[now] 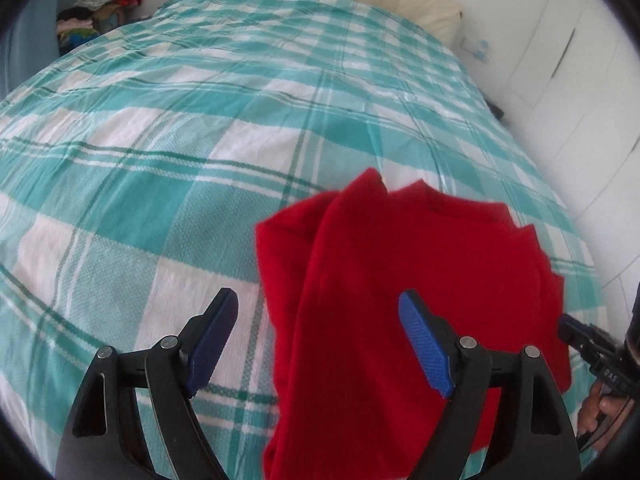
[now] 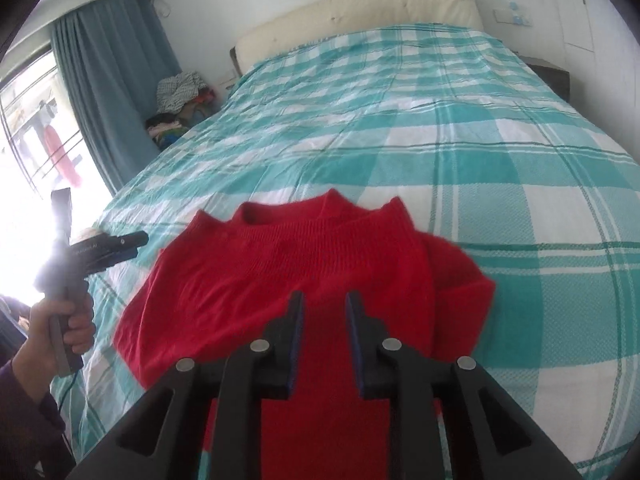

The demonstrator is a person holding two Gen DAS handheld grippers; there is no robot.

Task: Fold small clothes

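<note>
A small red knit sweater (image 1: 420,280) lies on the teal and white checked bedsheet (image 1: 200,140), its sides folded in over the body. It also shows in the right wrist view (image 2: 288,272), collar toward the headboard. My left gripper (image 1: 320,312) is open wide and empty, hovering over the sweater's left edge. It shows from outside in the right wrist view (image 2: 120,246). My right gripper (image 2: 324,304) hovers over the sweater's middle, jaws a narrow gap apart, nothing between them. Its tip shows in the left wrist view (image 1: 576,330).
A cream headboard (image 2: 360,16) stands at the bed's far end. A pile of clothes (image 2: 180,96) sits left of the bed by a blue curtain (image 2: 112,80). A white wall (image 1: 560,80) runs along the bed's right side.
</note>
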